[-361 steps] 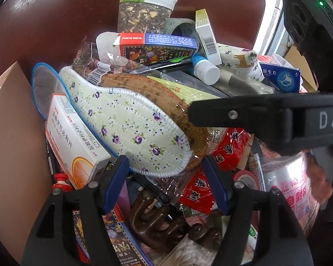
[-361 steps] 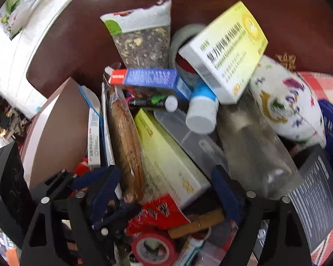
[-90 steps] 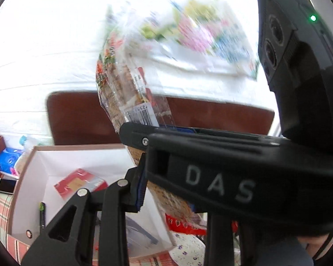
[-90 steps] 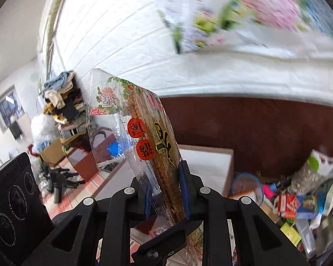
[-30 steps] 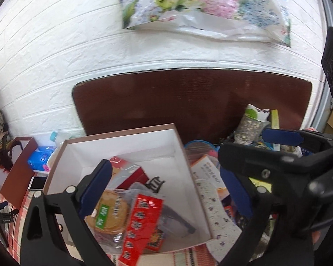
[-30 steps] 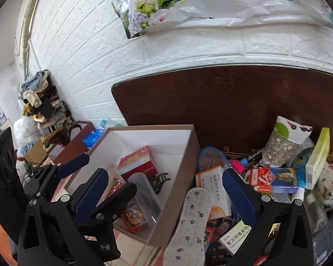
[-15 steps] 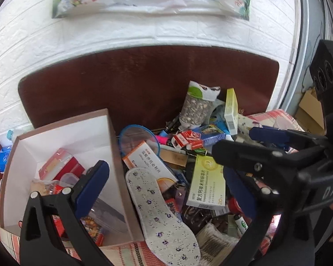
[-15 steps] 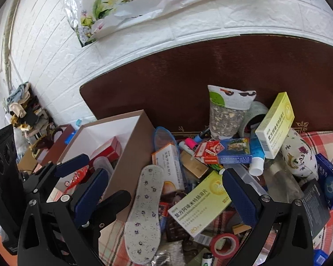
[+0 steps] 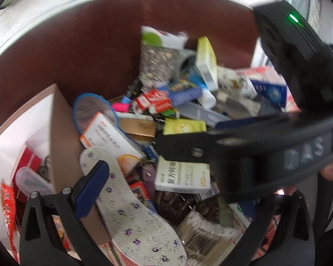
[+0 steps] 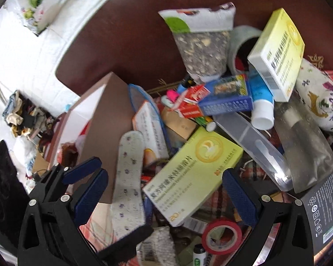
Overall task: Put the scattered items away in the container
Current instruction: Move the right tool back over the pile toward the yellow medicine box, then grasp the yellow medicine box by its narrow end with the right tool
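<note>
Right gripper [image 10: 164, 190] spread wide, empty, hanging over the pile; blue pads either side of the long pale-green medicine box [image 10: 193, 175] without touching it. Left gripper [image 9: 177, 190] also agape and empty, left blue pad [image 9: 92, 190] above the white floral shoe insole [image 9: 135, 217]; right-hand finger hidden behind the black body of the other tool. Brown cardboard box with white inside [image 9: 62, 137] at left, just beside the heap: inside, a red packet [image 9: 30, 164], a clear plastic piece [image 9: 31, 180], a red snack wrapper [image 9: 8, 201], rest too blurred to tell. Insole lying against the box's outer wall. Scattered outside on the checked cloth: orange-and-white medicine carton [image 10: 152, 130], blue carton [image 10: 226, 99], seed pouch [image 10: 202, 42] upright against the dark brown headboard [image 10: 133, 26], red tape roll [image 10: 222, 236] near the bottom.
</note>
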Motion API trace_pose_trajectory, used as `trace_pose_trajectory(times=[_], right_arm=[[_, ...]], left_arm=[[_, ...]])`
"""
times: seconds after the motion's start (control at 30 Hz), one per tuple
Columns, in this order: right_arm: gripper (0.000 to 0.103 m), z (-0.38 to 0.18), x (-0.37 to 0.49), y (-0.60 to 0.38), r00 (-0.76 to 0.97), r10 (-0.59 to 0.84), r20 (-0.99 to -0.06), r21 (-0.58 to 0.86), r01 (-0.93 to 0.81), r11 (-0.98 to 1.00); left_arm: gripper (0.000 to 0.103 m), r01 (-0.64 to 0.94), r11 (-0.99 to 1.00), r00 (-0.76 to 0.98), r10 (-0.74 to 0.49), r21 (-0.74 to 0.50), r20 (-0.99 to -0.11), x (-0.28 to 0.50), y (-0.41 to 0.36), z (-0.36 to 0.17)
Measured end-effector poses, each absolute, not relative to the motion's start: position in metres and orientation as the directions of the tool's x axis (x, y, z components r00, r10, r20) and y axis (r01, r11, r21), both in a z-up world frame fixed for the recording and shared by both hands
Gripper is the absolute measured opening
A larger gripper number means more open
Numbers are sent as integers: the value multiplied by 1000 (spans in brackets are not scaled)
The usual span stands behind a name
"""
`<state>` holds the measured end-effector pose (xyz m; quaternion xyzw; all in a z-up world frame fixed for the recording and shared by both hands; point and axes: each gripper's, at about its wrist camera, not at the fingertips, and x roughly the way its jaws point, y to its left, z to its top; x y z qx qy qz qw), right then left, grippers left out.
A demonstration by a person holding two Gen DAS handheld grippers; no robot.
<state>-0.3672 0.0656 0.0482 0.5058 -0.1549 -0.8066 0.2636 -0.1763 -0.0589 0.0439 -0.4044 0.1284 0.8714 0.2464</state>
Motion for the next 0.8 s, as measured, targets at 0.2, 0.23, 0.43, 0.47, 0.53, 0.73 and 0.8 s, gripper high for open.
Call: trace_pose_trajectory(times=[0.2, 0.23, 0.43, 0.47, 0.53, 0.73, 0.8], right_arm=[[103, 22, -378, 66, -287, -577, -764, 534, 220, -816], [103, 17, -381, 66, -277, -580, -766, 539, 213, -815], [103, -4, -390, 65, -238, -605, -760, 578, 176, -796], [103, -4, -390, 67, -244, -617, -748, 591, 176, -787], [103, -5, -391, 68, -243, -646, -723, 622, 177, -763], [103, -5, -390, 62, -248, -642, -725, 606, 211, -767], [103, -4, -390, 61, -255, -642, -723, 601, 224, -767]], left_arm=[[102, -584, -812, -495, 336, 20, -802, -178, -44, 24], [102, -579, -815, -497, 328, 25, -803, -179, -43, 21], [102, -568, -823, -476, 331, -3, -815, -189, -46, 8], [102, -569, -822, -465, 345, -23, -815, -191, -47, 7], [102, -565, -823, -441, 359, -57, -822, -194, -49, 2], [102, -578, -811, -423, 393, -91, -816, -196, -49, -2], [102, -579, -810, -425, 398, -93, -813, -196, -50, -3]])
